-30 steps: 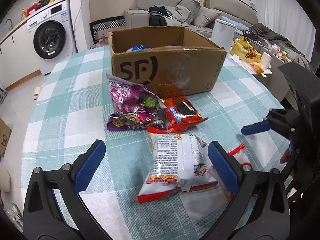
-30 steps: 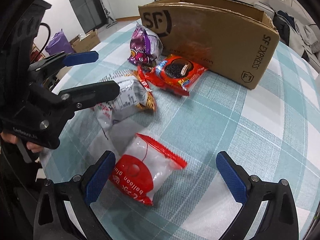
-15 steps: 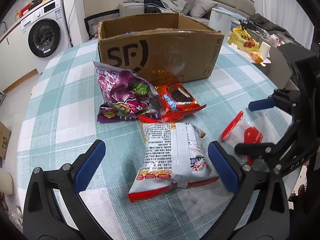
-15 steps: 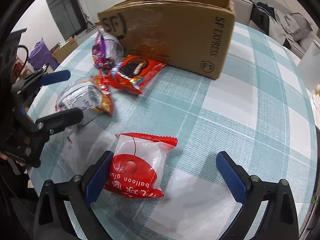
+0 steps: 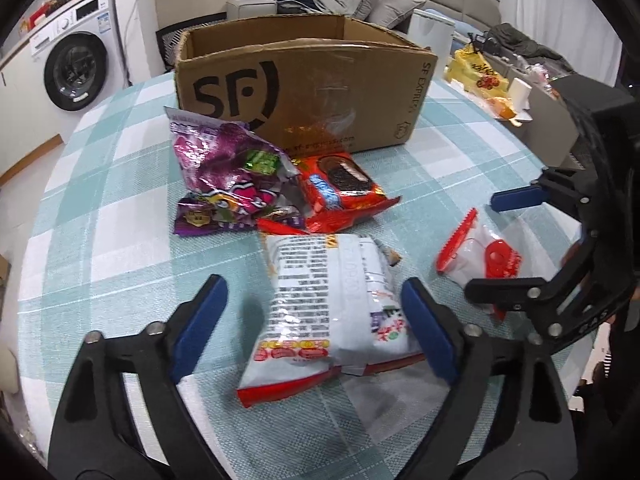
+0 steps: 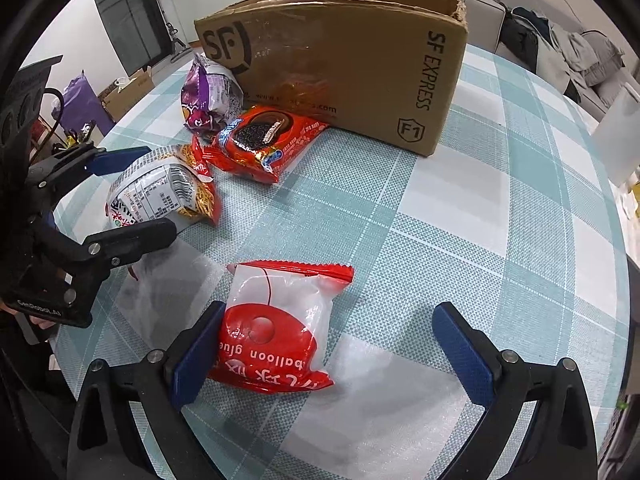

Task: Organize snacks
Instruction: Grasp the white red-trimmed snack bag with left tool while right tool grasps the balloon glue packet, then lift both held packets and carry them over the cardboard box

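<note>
Change: both claws have come in lower and closer to their packets since a second ago; the packets lie as before.
Left claw (image 5: 314,320): spread wide, empty, straddling the white noodle packet (image 5: 332,304), likely for a grip across its width.
Right claw (image 6: 324,354): wide open, empty; the balloon glue packet (image 6: 276,328) touches its left finger.
Landmark: cardboard box (image 5: 304,88); the purple bag (image 5: 228,184) and red cookie pack (image 5: 340,192) lie just before it, both target packets nearer the claws on the worktop (image 6: 500,208).

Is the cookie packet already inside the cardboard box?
No, the red cookie packet lies on the checked tablecloth in front of the cardboard box, next to the purple bag.
</note>
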Demonstrator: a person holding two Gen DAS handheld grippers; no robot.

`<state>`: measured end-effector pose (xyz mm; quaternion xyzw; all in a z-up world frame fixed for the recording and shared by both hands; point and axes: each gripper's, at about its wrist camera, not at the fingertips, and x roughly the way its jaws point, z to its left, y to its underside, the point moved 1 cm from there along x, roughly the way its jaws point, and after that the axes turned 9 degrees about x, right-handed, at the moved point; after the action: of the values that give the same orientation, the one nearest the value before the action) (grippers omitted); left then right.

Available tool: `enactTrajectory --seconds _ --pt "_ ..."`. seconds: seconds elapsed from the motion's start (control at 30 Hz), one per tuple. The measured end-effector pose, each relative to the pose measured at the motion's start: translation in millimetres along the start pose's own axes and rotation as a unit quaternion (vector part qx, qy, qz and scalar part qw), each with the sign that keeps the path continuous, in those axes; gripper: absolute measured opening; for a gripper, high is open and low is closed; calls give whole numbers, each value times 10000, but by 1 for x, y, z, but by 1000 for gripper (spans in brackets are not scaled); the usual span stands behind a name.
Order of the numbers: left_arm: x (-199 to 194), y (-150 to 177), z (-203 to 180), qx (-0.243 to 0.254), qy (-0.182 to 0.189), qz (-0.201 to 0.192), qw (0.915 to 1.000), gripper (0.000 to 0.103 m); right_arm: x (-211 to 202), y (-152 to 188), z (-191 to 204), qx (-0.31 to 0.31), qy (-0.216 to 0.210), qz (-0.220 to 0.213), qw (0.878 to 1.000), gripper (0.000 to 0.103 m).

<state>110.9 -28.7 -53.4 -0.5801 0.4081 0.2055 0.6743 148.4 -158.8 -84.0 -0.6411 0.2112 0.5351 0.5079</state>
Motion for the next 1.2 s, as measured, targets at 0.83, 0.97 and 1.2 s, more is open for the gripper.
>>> enactTrajectory --seconds 0.83,0.97,1.2 --pt "-21 -2 -3 105 182 -304 9993 53 -11 2 12 -228 -258 -122 9993 58" --pt "-23 -2 -2 98 207 -326 9992 53 -15 1 14 -226 -320 -223 9990 47" --pt "-26 -3 -1 56 203 -399 9990 53 -23 -6 15 -121 -495 -447 9977 44"
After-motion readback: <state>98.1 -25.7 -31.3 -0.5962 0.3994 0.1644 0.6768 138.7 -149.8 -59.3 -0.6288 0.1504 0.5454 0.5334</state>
